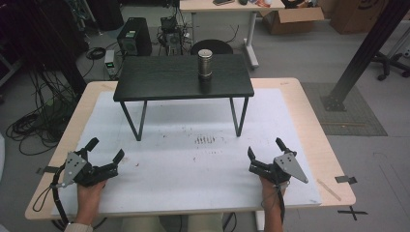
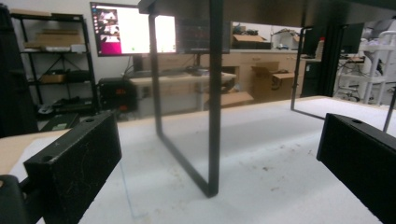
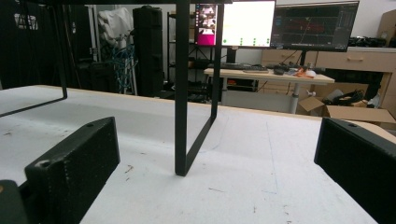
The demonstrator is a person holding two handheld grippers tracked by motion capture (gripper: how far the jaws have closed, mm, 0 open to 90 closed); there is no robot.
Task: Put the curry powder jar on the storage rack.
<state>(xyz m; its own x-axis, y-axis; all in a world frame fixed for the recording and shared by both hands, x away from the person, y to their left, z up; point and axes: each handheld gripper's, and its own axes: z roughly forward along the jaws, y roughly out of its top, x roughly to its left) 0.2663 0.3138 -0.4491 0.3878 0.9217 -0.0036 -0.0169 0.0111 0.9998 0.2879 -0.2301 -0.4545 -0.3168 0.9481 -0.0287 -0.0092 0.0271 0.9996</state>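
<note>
A metal can (image 1: 205, 63) stands upright on the right half of a small black stand (image 1: 164, 82) at the far side of the white mat (image 1: 193, 169). My left gripper (image 1: 106, 149) rests at the near left of the mat, jaws spread wide with nothing between them. My right gripper (image 1: 265, 146) sits at the near right, also open and empty. In the left gripper view a loop-shaped leg of the stand (image 2: 212, 140) rises straight ahead between the jaws. In the right gripper view the stand's other leg (image 3: 182, 116) stands just left of centre.
The mat lies on a wooden table (image 1: 319, 145). Dark smudges (image 1: 205, 140) mark the mat's middle. Beyond the table are a computer tower (image 1: 133, 38), cables, a desk and cardboard boxes (image 1: 290, 19). A black post (image 1: 362, 53) slants at the right.
</note>
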